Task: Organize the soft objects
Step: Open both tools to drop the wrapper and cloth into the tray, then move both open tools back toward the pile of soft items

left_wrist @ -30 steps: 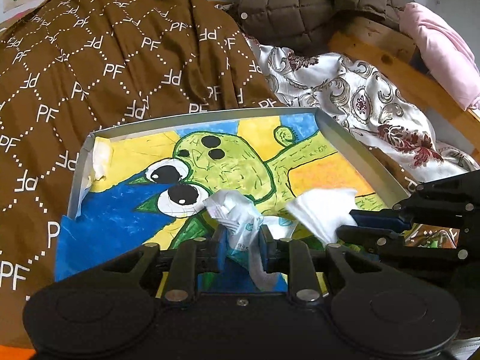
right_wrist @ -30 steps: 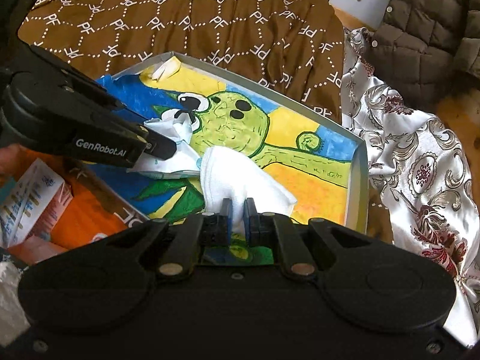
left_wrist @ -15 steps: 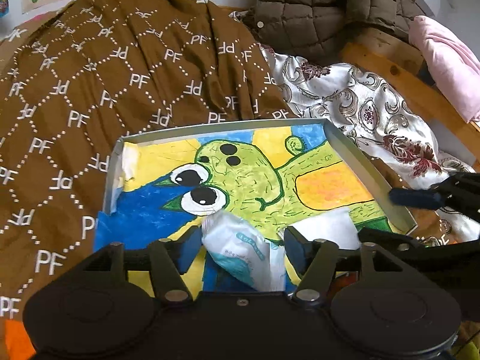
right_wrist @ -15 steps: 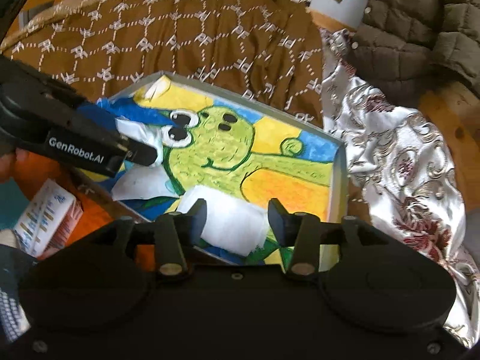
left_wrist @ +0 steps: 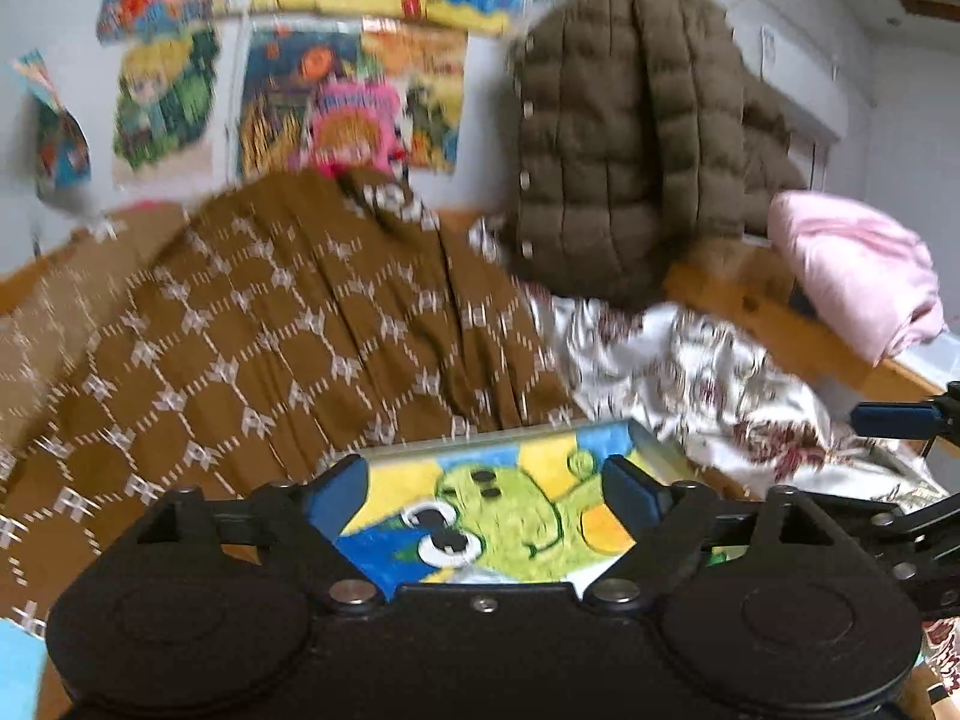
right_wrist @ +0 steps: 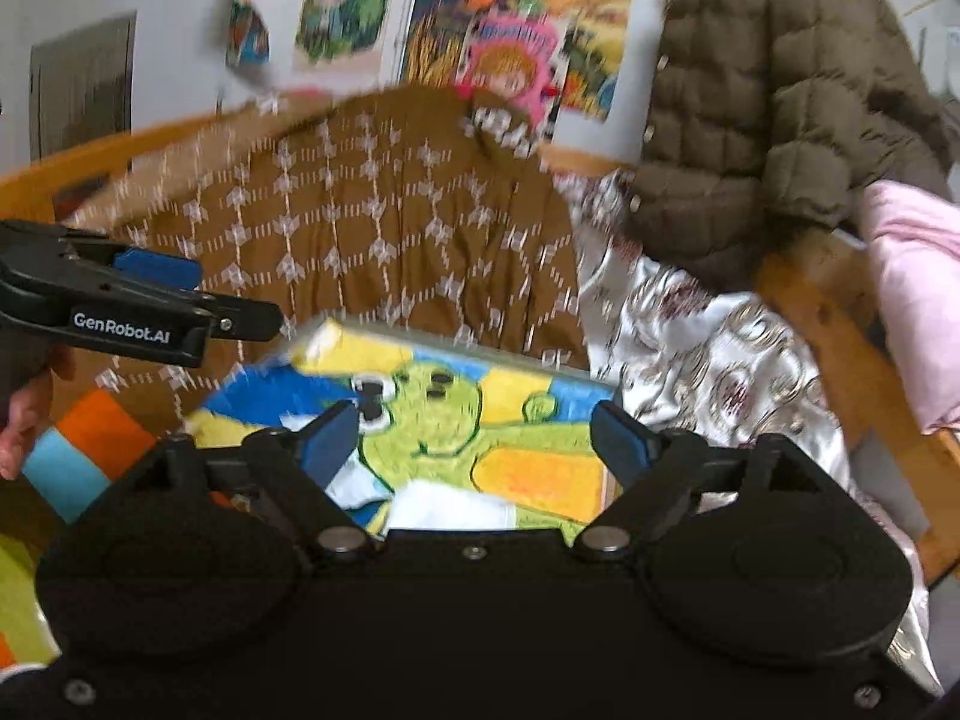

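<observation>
A grey tray [left_wrist: 516,516] with a painted green cartoon figure lies on the bed. My left gripper [left_wrist: 483,492] hovers above its near end, jaws opening wide with nothing between them. My right gripper [right_wrist: 474,438] is also above the tray [right_wrist: 528,420], jaws opening and empty. A folded white cloth [right_wrist: 450,507] and a white tissue pack [right_wrist: 354,486] lie loose in the tray below the right gripper's fingers. The left gripper [right_wrist: 210,294] shows at the left of the right wrist view, and the right gripper [left_wrist: 900,468] at the right edge of the left wrist view.
A brown patterned blanket [left_wrist: 288,348] covers the bed behind the tray. A floral satin cloth [left_wrist: 690,372] lies to the right, a quilted brown jacket [left_wrist: 630,138] hangs behind it, and a pink cloth [left_wrist: 858,270] drapes the wooden rail. A hand [right_wrist: 18,420] holds the left gripper.
Both grippers let go of the white items, opened wide, and rose while tilting up toward the wall. The tissue pack and cloth stayed in the tray.
</observation>
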A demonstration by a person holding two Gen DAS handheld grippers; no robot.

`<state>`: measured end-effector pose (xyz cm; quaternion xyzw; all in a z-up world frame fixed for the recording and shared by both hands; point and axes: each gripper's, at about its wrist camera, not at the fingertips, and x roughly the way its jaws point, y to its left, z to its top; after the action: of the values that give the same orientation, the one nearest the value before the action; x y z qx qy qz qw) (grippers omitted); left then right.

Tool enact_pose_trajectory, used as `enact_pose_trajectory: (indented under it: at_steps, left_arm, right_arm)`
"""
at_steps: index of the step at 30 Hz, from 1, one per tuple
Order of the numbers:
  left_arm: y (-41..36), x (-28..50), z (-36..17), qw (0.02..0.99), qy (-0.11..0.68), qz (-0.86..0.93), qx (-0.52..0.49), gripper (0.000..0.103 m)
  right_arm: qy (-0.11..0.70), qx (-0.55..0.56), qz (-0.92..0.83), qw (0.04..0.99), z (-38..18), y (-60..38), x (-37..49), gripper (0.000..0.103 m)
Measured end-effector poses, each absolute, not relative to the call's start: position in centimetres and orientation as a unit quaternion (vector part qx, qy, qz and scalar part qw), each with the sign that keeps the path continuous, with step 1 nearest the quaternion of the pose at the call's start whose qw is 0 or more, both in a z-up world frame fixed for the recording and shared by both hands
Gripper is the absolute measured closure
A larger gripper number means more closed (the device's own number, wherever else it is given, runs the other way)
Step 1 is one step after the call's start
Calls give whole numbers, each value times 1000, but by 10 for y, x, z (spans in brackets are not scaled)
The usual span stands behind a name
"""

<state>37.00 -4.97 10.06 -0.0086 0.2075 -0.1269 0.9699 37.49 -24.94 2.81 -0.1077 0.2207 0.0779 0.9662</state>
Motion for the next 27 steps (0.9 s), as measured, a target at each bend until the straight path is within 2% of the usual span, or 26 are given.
enact_pose_trajectory:
  at_steps: [5, 9, 19, 27]
  left_arm:
    - [-44, 326, 119, 978, 172, -119, -1, 6]
    - [-41, 286, 126, 980, 159, -121, 4, 4]
    - [-41, 197, 141, 984, 116, -132, -5, 1]
    - [-37, 153, 115, 980, 131, -152, -3, 1]
  right_arm:
    - [179, -78, 75, 978, 54, -252, 340, 10]
    - [152, -60, 78, 983, 69, -253, 311, 2]
    - [106, -63, 86, 989, 88, -254, 236, 1]
    - [93, -53, 87, 990, 80, -258, 179, 1]
